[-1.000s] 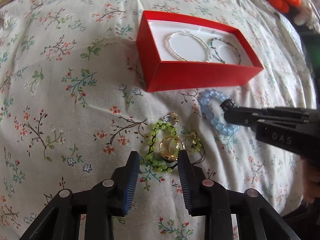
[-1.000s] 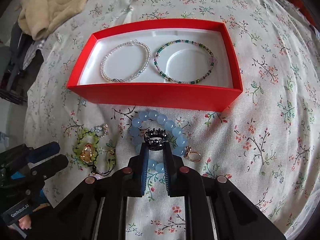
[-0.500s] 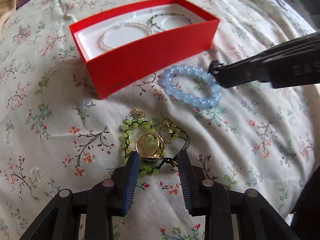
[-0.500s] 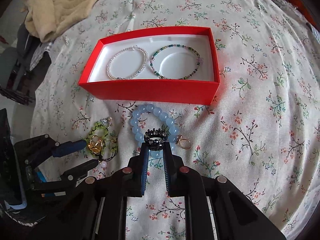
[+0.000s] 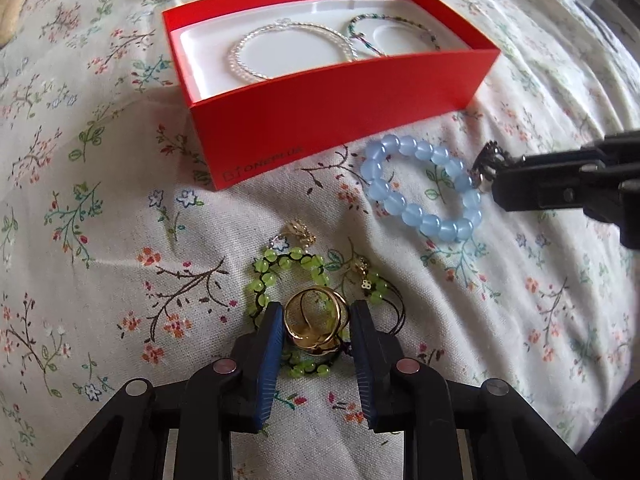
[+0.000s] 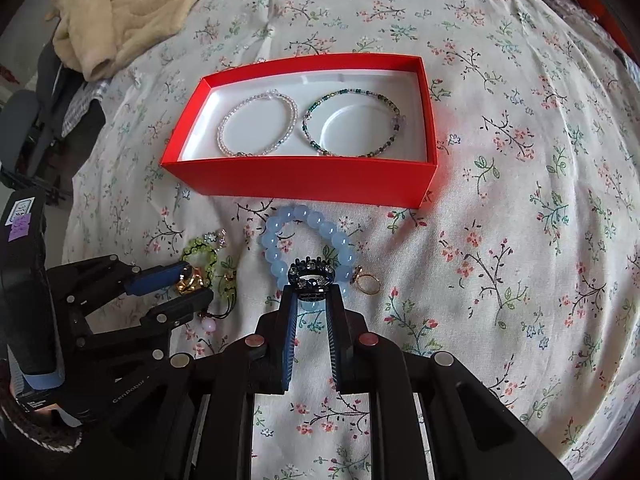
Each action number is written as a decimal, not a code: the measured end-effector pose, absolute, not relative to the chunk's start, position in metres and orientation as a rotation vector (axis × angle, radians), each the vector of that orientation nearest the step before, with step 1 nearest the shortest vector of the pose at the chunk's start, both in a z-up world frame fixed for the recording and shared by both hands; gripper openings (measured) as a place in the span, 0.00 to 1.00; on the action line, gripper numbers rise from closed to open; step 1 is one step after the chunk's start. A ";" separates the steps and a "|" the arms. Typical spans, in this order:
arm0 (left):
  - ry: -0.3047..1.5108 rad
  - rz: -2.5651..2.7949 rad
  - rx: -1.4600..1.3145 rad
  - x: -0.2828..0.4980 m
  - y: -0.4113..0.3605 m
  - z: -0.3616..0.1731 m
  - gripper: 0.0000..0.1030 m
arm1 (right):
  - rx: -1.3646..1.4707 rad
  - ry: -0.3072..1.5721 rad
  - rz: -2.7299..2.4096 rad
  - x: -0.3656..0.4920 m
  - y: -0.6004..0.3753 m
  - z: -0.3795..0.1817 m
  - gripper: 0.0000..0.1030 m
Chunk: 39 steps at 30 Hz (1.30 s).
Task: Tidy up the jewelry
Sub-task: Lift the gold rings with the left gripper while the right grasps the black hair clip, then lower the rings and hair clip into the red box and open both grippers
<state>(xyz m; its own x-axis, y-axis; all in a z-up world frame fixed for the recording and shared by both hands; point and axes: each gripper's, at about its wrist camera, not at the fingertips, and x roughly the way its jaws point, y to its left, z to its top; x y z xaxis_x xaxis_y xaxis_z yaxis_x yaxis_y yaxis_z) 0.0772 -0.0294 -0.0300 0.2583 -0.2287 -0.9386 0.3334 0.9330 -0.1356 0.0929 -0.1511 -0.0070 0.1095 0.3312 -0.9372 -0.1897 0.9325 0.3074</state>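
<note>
A chunky gold ring (image 5: 316, 326) lies on a green bead bracelet (image 5: 272, 258) on the floral sheet. My left gripper (image 5: 317, 307) straddles the ring, its jaws closing, with a sliver of gap at the right pad. The right wrist view shows the same left gripper (image 6: 196, 283) around the gold ring (image 6: 190, 280). My right gripper (image 6: 312, 290) is shut on a dark crown ring (image 6: 311, 274) set with stones, held over a blue bead bracelet (image 6: 298, 214). Behind stands a red box (image 6: 296, 180) holding a pearl bracelet (image 6: 224, 136) and a green-and-purple bead bracelet (image 6: 312, 140).
A small gold ring (image 6: 366, 280) lies right of the blue bracelet, and a little gold charm (image 5: 300, 230) lies just beyond the green one. A beige blanket (image 6: 132, 8) is bunched at the bed's far left corner. Dark furniture stands beyond the left edge.
My left gripper has come down and forward so the gold ring now sits between its pads, and its jaws have narrowed. The right gripper rose a little earlier and now holds still.
</note>
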 end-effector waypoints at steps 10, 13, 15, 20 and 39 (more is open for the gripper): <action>1.200 -0.326 -0.049 0.080 0.002 -0.003 0.26 | 0.153 1.378 0.388 0.096 -0.157 0.007 0.15; 1.166 -0.321 -0.097 0.077 0.006 0.009 0.26 | 0.174 1.360 0.391 0.099 -0.161 0.014 0.15; 1.139 -0.309 -0.120 0.079 0.007 0.016 0.26 | 0.191 1.344 0.393 0.102 -0.163 0.019 0.15; 1.085 -0.284 -0.153 0.092 -0.001 0.028 0.26 | 0.249 1.302 0.400 0.114 -0.169 0.030 0.15; 1.012 -0.191 -0.133 0.150 -0.039 0.008 0.27 | 0.314 1.273 0.334 0.159 -0.181 0.008 0.15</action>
